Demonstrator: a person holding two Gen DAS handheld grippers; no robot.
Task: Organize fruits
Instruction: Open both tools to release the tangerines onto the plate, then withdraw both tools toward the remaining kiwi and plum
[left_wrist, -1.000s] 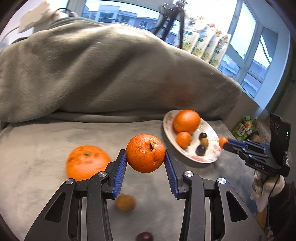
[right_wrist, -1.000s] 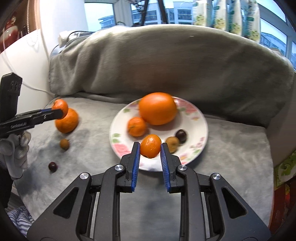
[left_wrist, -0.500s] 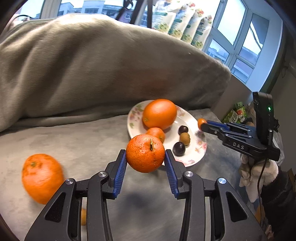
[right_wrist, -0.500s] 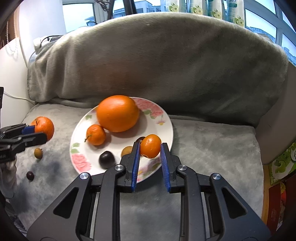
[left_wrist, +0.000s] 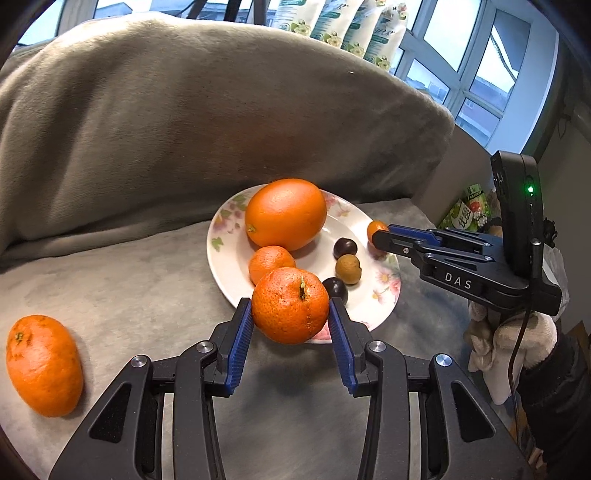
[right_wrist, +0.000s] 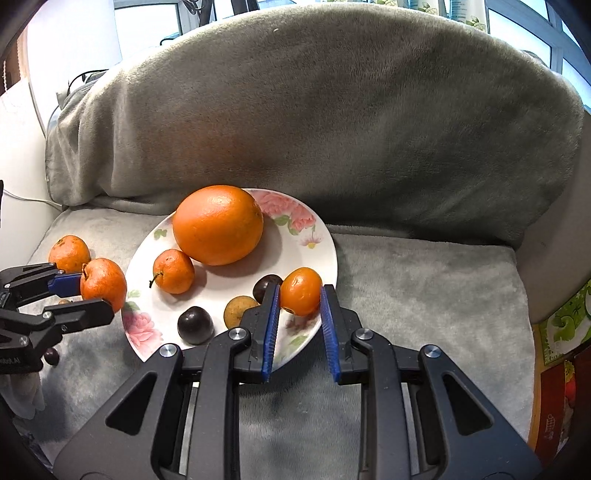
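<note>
My left gripper (left_wrist: 291, 308) is shut on a rough-skinned orange (left_wrist: 290, 305), held at the near edge of the flowered plate (left_wrist: 373, 310). My right gripper (right_wrist: 298, 293) has wider jaws now around a small mandarin (right_wrist: 301, 291), which touches the left pad with a gap at the right pad, over the plate's right rim (right_wrist: 325, 236). On the plate lie a big orange (right_wrist: 218, 224), a small mandarin (right_wrist: 173, 270), two dark plums (right_wrist: 195, 325) and a brown longan (right_wrist: 238, 311).
Another orange (left_wrist: 43, 363) lies on the grey blanket left of the plate, with a small dark fruit (right_wrist: 51, 356) near it. The blanket-covered sofa back (right_wrist: 332, 110) rises behind. Snack bags (left_wrist: 469, 212) stand beyond the cushion's right edge.
My left gripper carried its orange right, up to the plate. My right gripper moved the small mandarin over the plate's right side and its jaws widened.
</note>
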